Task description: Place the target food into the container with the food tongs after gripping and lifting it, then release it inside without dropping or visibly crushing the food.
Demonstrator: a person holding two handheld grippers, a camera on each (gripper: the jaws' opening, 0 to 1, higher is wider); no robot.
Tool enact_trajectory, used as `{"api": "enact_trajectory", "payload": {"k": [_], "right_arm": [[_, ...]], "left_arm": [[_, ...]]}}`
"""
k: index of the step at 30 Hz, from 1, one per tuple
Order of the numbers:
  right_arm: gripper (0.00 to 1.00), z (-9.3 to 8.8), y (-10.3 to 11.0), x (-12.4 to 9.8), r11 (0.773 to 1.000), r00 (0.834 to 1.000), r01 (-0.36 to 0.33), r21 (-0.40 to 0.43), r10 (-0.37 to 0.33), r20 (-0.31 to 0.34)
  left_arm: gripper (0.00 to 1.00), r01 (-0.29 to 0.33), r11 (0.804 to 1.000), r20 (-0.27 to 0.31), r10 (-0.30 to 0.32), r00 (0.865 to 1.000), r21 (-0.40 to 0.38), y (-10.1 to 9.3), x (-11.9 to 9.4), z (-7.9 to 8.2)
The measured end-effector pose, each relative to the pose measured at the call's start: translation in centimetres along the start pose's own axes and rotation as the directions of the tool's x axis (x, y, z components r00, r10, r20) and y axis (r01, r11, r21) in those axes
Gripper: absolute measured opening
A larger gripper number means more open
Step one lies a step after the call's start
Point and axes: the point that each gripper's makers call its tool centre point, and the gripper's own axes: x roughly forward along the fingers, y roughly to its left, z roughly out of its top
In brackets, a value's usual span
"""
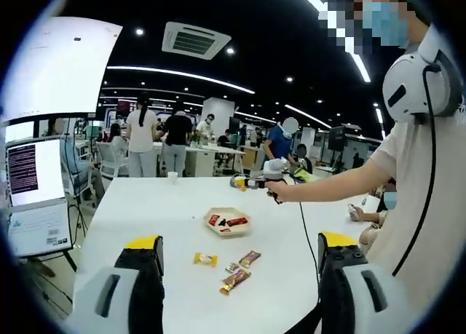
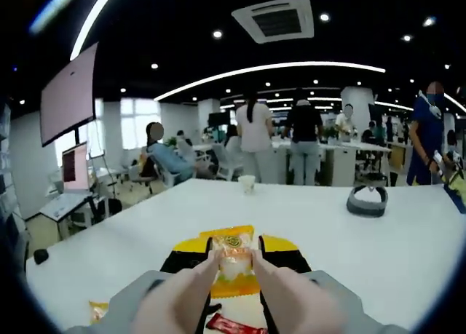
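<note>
My right hand-held gripper is nearest, closed on a pair of pale, smooth tongs whose two arms pinch a snack packet between their tips. The packet is glossy orange-yellow film with a round logo near its top edge, held upright and clear of the white table. Below it, at the bottom of the right gripper view, lies a red wrapper, and a bit of another yellow wrapper shows to the left.

In the left gripper view, my left hand-held gripper stands wide apart with nothing between its black, yellow-tipped jaws. On the table beyond them lie four loose wrapped snacks: one yellow, one small silvery one, and two brownish foil bars. Farther on sits the container, a shallow tan tray with rounded corners holding two red packets. A paper cup stands near the far edge.

In that same view my right hand-held gripper is seen out over the table at the end of my outstretched arm. A grey headband-like object lies on the table to the right. A laptop glows at the left, and several people stand by desks behind.
</note>
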Motion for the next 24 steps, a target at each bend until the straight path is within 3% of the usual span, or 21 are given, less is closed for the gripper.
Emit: {"api": "enact_trajectory", "payload": {"k": [7, 11, 19, 22, 24], "right_arm": [[0.25, -0.3, 1.0, 0.5, 0.998, 0.999, -0.042, 0.048, 0.042, 0.020], [0.25, -1.0, 1.7, 0.4, 0.998, 0.998, -0.064, 0.028, 0.063, 0.005], [0.25, -0.4, 1.1, 1.1, 0.998, 0.998, -0.054, 0.028, 0.054, 0.026], [0.27, -0.5, 0.8, 1.2, 0.999, 0.999, -0.041, 0.026, 0.041, 0.027], [0.28, -0.4, 0.8, 1.3, 0.999, 0.998, -0.046, 0.022, 0.045, 0.039]], "left_arm": [[0.87, 0.006, 1.000, -0.015, -0.006, 1.000, -0.004, 0.0, -0.5, -0.7], [0.87, -0.002, 0.999, -0.012, 0.002, 1.000, -0.045, 0.9, -0.1, -1.3], [0.86, -0.002, 0.999, 0.025, 0.003, 1.000, -0.041, 0.6, 0.3, 0.3], [0.88, -0.060, 0.997, 0.019, 0.061, 0.998, -0.043, 1.6, -0.2, 0.3], [0.88, -0.059, 0.997, 0.035, 0.061, 0.998, -0.049, 1.8, -0.6, 0.6]]}}
